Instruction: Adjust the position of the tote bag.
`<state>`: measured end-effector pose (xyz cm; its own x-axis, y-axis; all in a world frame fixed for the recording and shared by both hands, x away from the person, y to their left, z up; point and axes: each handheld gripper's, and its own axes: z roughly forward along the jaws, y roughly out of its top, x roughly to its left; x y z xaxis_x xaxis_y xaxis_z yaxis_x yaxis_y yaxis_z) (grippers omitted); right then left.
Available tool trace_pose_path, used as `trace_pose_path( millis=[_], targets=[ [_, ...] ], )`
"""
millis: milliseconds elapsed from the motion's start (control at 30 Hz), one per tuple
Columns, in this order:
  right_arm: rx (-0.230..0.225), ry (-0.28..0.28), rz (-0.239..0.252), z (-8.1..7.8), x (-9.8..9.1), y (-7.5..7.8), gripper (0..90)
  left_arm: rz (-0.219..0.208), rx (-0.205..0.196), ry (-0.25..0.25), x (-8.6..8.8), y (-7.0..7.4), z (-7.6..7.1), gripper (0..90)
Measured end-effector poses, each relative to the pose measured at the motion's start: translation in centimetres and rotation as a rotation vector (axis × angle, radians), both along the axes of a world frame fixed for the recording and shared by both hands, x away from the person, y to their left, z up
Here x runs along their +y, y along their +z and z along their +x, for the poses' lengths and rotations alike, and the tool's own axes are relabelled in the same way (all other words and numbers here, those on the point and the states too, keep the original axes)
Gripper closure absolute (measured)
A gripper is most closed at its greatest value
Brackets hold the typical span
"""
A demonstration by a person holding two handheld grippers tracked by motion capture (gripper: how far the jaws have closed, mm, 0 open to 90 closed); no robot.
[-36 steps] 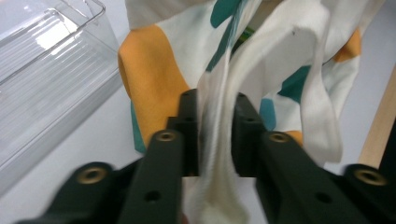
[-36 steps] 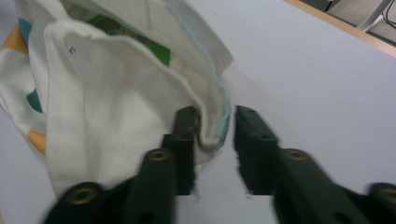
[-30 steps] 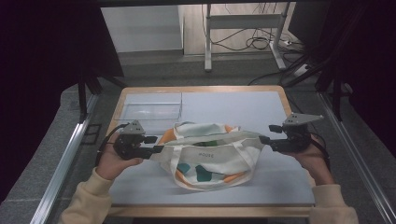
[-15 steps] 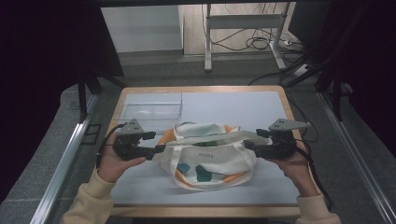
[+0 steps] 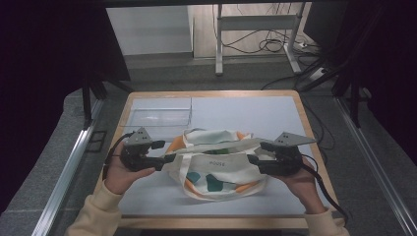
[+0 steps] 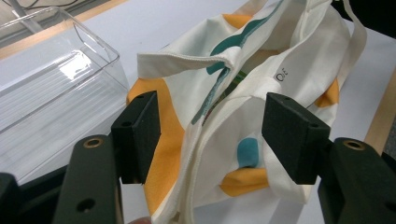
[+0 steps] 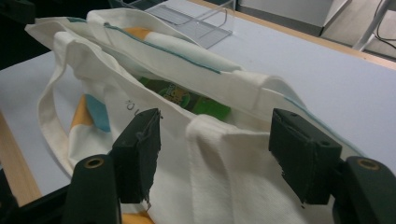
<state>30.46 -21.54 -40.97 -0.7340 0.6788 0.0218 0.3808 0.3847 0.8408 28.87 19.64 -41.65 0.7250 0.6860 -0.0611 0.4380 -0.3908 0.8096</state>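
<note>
Cream canvas tote bag (image 5: 216, 164) printed with orange and teal shapes lies near the middle of a pale blue table mat (image 5: 255, 113), mouth facing up, with a person's two hand-held grippers at either end of it. In the high view, the left gripper (image 5: 169, 158) reaches the bag's left edge from the person's left hand (image 5: 120, 169), and the right gripper (image 5: 253, 158) meets the bag's right edge from the right hand (image 5: 297, 177).

From the left gripper view, the black jaws stand wide apart, having just opened; the bag's seam and fabric (image 6: 219, 121) lie between them, and the pads do not press on the cloth. From the right gripper view, the jaws are likewise spread, having just drawn in a little; a cream strap (image 7: 224, 168) and the bag's rim rise between them, with clear gaps on both sides. A green packet (image 7: 187, 100) shows inside the open mouth.

A clear plastic rectangular tray (image 5: 157, 112) sits on the mat behind the left gripper, near the bag but apart from it
</note>
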Motion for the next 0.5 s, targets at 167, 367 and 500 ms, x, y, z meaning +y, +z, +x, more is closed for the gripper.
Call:
trace_pose_path(
  millis=[167,367,500],
  targets=[
    [0.005,0.027,0.001,-0.3,0.8,0.1,34.3,0.005,0.003,0.000,-0.2,-0.2,0.3,38.0],
    [0.002,0.066,-0.009,-1.0,2.0,0.5,34.6,0.006,-0.008,-0.011,-0.7,0.1,0.4,38.1],
    [0.008,0.102,-0.012,-1.3,3.1,0.4,35.0,0.005,-0.015,-0.017,-1.1,0.4,0.7,38.1]
  ],
)
